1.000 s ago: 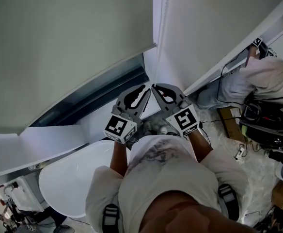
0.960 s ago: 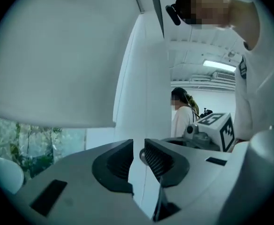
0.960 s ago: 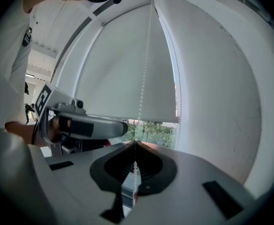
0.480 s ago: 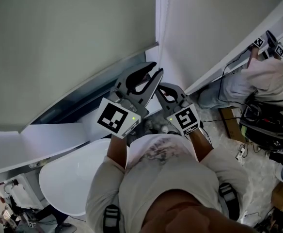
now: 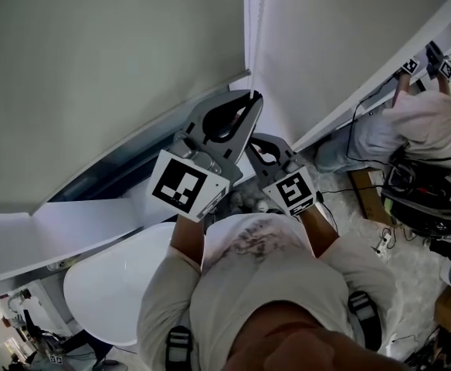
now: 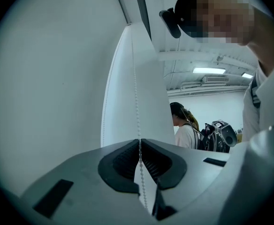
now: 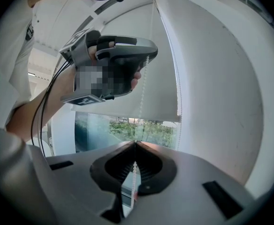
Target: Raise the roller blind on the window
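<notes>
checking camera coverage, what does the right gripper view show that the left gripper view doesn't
Only the right gripper view: the left gripper from outside, higher up the chain, plus the blind's bottom edge and the glass with greenery below it.

Only the left gripper view: a ceiling light and a bystander with a backpack.

Both: the chain, pinched between the fingers of the left gripper in one view and the right gripper in the other.

the roller blind (image 5: pixel 94 68) is matt cloth, its bead chain (image 6: pixel 136 102) smooth white plastic.
</notes>
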